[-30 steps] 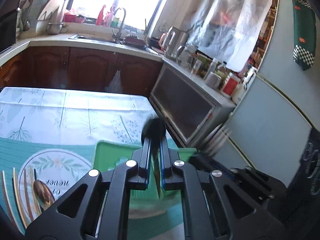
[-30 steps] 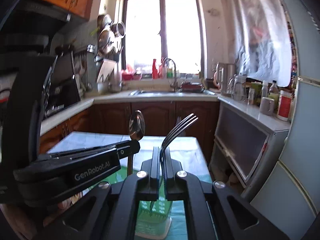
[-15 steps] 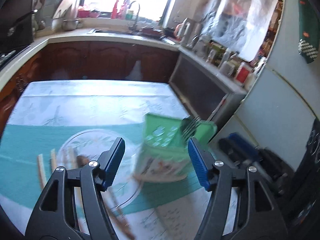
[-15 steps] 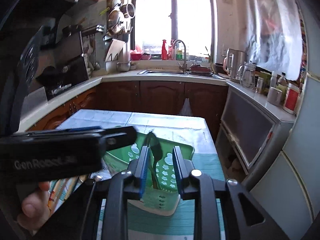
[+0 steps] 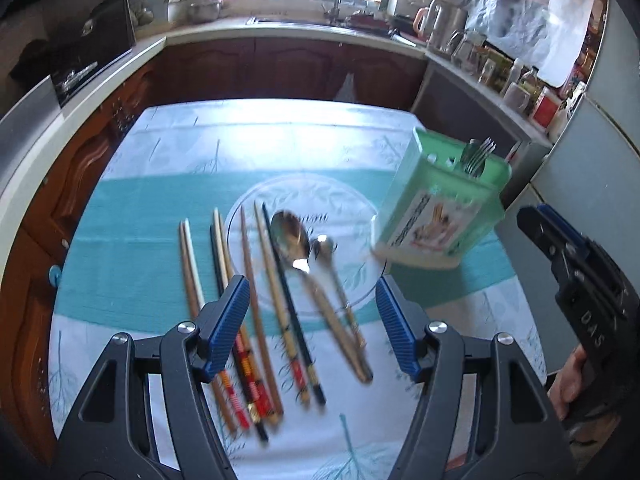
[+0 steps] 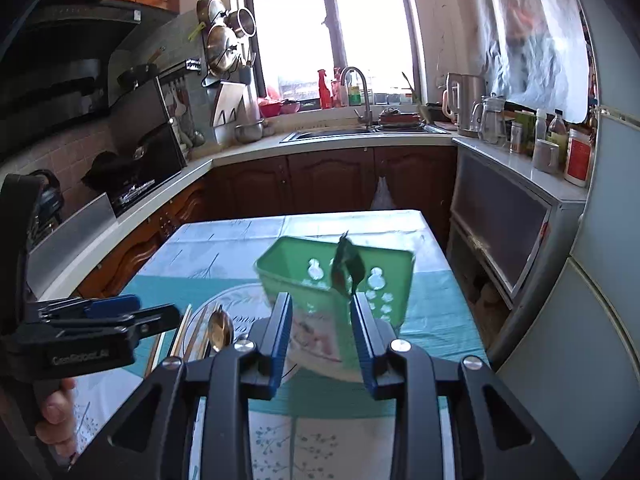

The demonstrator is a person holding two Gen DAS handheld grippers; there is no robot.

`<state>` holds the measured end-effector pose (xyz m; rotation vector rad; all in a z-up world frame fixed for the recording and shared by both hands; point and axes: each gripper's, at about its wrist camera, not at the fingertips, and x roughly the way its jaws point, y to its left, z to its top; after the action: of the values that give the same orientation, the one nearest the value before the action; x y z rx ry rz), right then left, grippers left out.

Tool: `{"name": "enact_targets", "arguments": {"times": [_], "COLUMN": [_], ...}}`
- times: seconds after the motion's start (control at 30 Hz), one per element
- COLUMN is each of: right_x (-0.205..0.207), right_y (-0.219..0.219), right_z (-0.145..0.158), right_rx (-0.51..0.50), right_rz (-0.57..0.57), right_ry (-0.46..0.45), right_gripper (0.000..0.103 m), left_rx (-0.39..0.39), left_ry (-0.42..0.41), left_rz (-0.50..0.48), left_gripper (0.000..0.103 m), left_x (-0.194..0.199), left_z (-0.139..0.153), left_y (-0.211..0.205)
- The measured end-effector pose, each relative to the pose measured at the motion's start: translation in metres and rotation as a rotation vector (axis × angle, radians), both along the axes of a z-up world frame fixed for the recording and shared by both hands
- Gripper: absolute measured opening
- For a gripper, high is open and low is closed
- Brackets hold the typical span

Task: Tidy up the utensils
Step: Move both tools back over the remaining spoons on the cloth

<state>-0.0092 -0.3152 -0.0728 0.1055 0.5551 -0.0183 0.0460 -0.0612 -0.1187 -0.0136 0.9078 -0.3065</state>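
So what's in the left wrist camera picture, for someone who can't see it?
Open left tongs, holding nothing, hover over chopsticks and two spoons lying on a table, partly across a clear plate. A green utensil holder with a fork stands to the right.

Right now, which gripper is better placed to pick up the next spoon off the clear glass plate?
Left. The left gripper is open directly over the two metal spoons. The right gripper, jaws opening, faces the green plastic utensil holder.
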Motion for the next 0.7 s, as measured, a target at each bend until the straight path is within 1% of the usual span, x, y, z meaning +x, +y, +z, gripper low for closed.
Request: {"name": "enact_targets", "arguments": {"times": [0.13,0.33,0.4,0.47,0.53,0.6,0.63,0.67,0.7], "right_x": [-0.004,-0.003,-0.002,-0.002,-0.001,-0.001,0.0,0.001,0.002], "right_y": [0.016,0.03,0.034,0.038,0.044,0.051,0.055,0.059,0.063], "right_z": [-0.004,-0.01,-0.012,-0.015,-0.017,-0.019,-0.02,-0.022,-0.024], "right_rx": [-0.044,-0.002,0.009,0.021,0.019,-0.006,-0.027,-0.04,-0.054], "right_rz": [-0.016,0.002,0.006,0.019,0.044,0.064,0.083,0.103,0.123], "right_ry": [-0.019,0.008,0.027,0.04,0.056,0.069,0.079,0.094,0.11], "right_gripper": [0.03,0.031,0.036,0.037,0.037,0.037,0.04,0.047,0.049], "left_rx": [0.018,0.024,0.024,0.025,0.026,0.025,0.025,0.024,0.025], "left_ry": [0.016,0.04,0.045,0.052,0.063,0.073,0.077,0.08,0.086], "left_rz": [0.006,0.021,0.026,0.028,0.032,0.036,0.039,0.04,0.042], "left_gripper": [0.063,0.063,0.063,0.063,0.063,0.063,0.063,0.063,0.063], "left_x": [-0.005,0.002,0.006,0.008,0.011,0.014,0.015,0.017,0.019], "left_z": [-0.007,-0.011,-0.012,-0.014,-0.017,-0.02,-0.022,-0.023,-0.025], "left_y": [0.004,0.0,-0.001,0.0,0.001,0.002,0.003,0.004,0.004]}}
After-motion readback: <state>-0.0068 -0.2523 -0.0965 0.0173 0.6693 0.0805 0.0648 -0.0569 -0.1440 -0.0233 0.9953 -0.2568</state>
